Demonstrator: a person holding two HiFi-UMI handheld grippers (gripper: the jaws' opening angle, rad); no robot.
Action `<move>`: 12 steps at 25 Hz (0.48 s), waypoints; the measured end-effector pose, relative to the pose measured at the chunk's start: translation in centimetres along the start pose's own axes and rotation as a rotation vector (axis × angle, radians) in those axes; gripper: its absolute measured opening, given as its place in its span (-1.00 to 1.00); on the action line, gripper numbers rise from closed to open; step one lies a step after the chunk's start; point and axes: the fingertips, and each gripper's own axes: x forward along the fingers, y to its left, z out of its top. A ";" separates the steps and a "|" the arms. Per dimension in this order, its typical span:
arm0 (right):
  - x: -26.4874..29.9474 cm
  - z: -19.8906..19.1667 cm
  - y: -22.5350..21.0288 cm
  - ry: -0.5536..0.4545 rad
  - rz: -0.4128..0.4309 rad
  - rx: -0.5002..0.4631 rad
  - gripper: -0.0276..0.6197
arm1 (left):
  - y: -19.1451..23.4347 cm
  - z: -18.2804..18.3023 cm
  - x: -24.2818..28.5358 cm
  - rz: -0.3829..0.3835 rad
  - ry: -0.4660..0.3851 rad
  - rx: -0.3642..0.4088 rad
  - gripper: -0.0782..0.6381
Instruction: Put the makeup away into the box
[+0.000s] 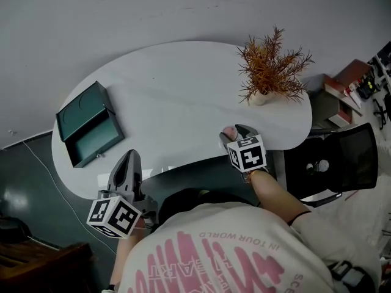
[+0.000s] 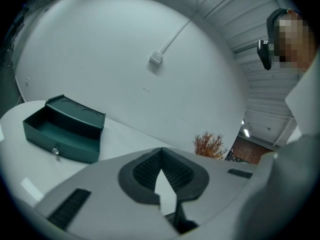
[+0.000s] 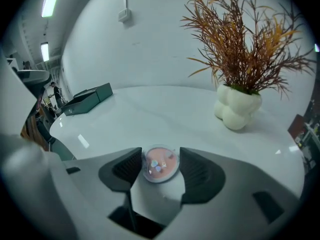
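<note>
Makeup compact (image 3: 160, 165), round and pink, sits at the white table's (image 3: 150, 109) near edge, pinched between our right gripper's (image 3: 160, 155) jaws, our left gripper (image 2: 161, 153) clenched on nothing, so we judge the carry to the open, seemingly empty green box (image 1: 91, 130), well apart, remains.

The table (image 1: 183, 90) is plain white. At ten o'clock on it sits a dark green box (image 1: 88, 127). At two o'clock, a plant (image 1: 272, 66) of rust-orange sprigs stands in a cream vase (image 3: 237, 109). The compact (image 3: 160, 165) is pink under a clear lid, flecked with pale spots. The left gripper (image 2: 161, 151) and right gripper (image 3: 160, 154) are light grey with black ribbed pads (image 3: 125, 169), and each carries a cube (image 1: 114, 217) of black-and-white squares. The shirt (image 1: 244, 249) is white with pink lettering.
</note>
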 end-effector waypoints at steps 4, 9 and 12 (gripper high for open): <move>0.1 0.0 0.0 0.021 -0.025 0.019 -0.18 | 1.4 0.2 -0.5 -0.005 0.003 -0.022 -0.78; 0.1 -0.1 0.4 0.049 -0.062 0.110 -0.18 | 3.9 1.2 -1.2 -0.016 0.019 -0.033 -0.78; 0.0 0.4 1.7 0.053 -0.056 0.158 -0.18 | 6.0 2.3 -1.7 -0.013 0.015 -0.037 -0.78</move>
